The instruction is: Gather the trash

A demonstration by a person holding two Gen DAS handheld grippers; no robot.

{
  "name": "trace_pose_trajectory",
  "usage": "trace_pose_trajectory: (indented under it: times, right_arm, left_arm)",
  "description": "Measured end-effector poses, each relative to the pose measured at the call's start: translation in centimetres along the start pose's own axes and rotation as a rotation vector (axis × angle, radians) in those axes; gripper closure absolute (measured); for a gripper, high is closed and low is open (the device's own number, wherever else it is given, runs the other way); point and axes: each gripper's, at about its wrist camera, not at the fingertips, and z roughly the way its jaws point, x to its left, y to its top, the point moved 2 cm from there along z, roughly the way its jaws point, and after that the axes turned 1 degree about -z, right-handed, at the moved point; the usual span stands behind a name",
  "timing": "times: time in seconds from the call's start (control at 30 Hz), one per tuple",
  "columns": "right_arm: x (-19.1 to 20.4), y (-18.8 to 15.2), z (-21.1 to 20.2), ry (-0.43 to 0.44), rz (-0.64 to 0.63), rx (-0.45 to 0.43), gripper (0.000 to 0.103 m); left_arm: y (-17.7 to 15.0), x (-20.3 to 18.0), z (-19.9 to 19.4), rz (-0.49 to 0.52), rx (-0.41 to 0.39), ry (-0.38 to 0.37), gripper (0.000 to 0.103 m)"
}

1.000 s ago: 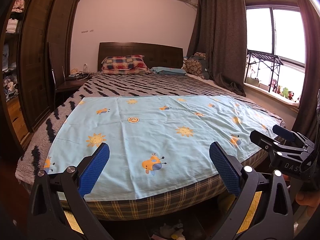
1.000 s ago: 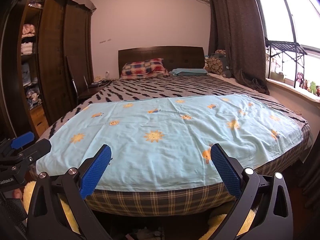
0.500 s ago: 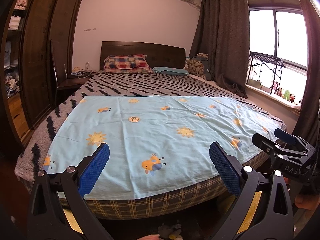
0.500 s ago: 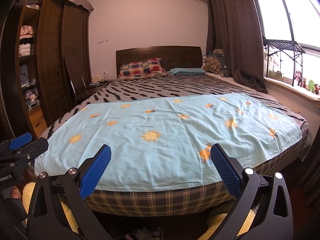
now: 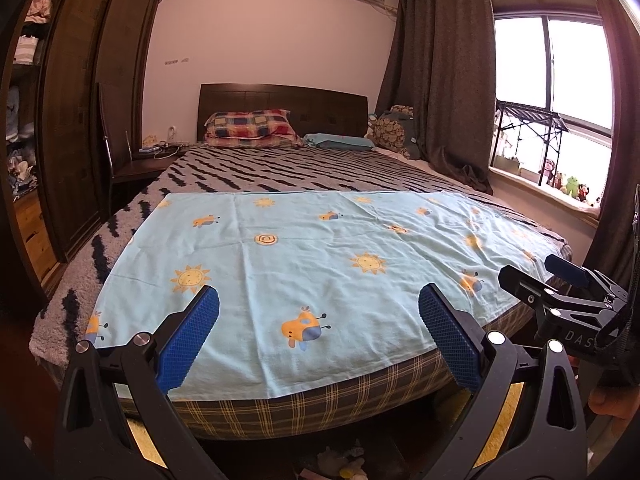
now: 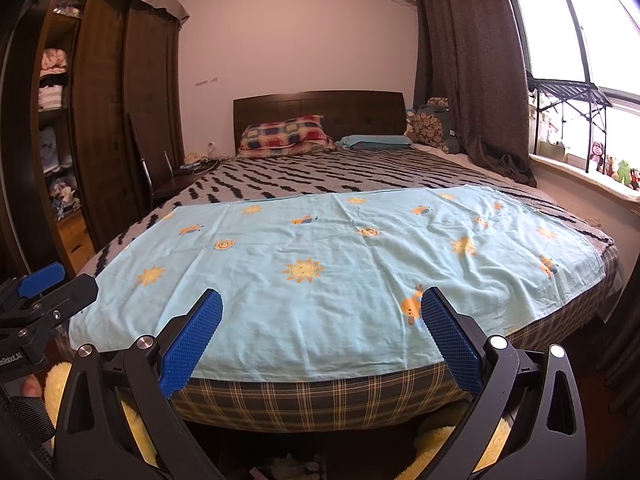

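My left gripper (image 5: pixel 318 336) is open and empty, held above the foot of a bed covered by a light blue sheet (image 5: pixel 320 264) with suns and cartoon bees. My right gripper (image 6: pixel 320 336) is open and empty too, beside the left one; it also shows at the right edge of the left wrist view (image 5: pixel 560 300). The left gripper shows at the left edge of the right wrist view (image 6: pixel 40 300). A few crumpled pale scraps (image 5: pixel 340 464) lie on the dark floor below the bed's foot, partly hidden. No trash shows on the sheet.
A striped grey blanket (image 5: pixel 300 172), pillows (image 5: pixel 252 128) and a dark headboard lie beyond the sheet. A tall wooden wardrobe (image 5: pixel 80 120) and a chair stand to the left. Curtains (image 5: pixel 440 80) and a window sill with toys (image 5: pixel 568 188) are to the right. Yellow fluffy material (image 6: pixel 432 448) lies low by the grippers.
Both views have tilted up slightly, so the bed sits lower in frame. Both grippers stay open and empty.
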Motion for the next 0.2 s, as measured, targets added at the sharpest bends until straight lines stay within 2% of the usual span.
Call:
trace_pose_trajectory:
  times: [0.2]
  right_arm:
    - [0.01,0.01,0.00,0.000,0.000,-0.001,0.003]
  left_arm:
    - [-0.06,0.28,0.24,-0.006,0.011,0.013,0.008]
